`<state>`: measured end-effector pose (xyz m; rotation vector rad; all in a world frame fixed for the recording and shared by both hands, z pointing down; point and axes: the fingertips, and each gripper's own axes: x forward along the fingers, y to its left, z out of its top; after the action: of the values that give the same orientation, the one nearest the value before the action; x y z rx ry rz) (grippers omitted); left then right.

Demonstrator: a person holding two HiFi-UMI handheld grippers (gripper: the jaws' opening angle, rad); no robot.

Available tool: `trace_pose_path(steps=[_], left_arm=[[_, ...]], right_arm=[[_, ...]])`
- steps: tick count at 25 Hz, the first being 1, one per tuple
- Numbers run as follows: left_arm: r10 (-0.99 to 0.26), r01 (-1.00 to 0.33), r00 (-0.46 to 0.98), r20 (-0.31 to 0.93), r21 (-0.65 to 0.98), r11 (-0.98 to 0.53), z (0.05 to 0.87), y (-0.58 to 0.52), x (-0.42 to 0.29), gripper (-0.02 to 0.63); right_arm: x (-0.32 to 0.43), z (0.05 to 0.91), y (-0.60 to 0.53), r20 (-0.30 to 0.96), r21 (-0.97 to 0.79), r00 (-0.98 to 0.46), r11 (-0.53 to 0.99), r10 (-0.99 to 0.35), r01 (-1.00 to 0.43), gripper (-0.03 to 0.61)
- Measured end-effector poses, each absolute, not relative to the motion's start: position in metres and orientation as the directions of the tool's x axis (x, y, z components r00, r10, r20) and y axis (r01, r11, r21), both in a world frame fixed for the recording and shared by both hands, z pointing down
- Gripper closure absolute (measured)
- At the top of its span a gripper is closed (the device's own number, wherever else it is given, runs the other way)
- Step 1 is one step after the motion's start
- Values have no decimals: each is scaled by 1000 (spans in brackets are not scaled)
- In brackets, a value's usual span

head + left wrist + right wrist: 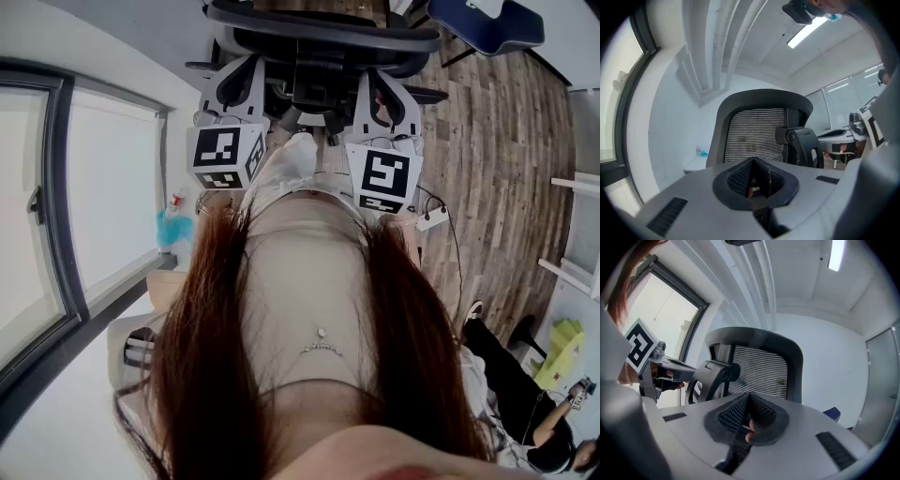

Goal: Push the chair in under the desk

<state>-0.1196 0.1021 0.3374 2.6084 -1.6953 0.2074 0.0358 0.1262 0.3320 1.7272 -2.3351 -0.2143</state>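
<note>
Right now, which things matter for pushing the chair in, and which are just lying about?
Job:
black mesh chair
left gripper, shut
right gripper, shut

Lying about:
blue chair
blue item on the window ledge
white power strip on the floor

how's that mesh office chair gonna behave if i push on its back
The chair probably glides readily over the smooth wood floor, assuming it rolls. The mesh panel likely flexes under pressure, while the solid rim looks stiffer. Pushed high, the tall back may tilt first.
</note>
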Motion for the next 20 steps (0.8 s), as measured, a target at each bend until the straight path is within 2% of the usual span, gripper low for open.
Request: trace_pose_path(steps=[20], left_arm=[[-911, -910, 396, 118, -85, -406, 338, 104, -120, 609]], right_arm=[[41, 328, 128, 64, 244, -278, 286, -958, -927, 552]])
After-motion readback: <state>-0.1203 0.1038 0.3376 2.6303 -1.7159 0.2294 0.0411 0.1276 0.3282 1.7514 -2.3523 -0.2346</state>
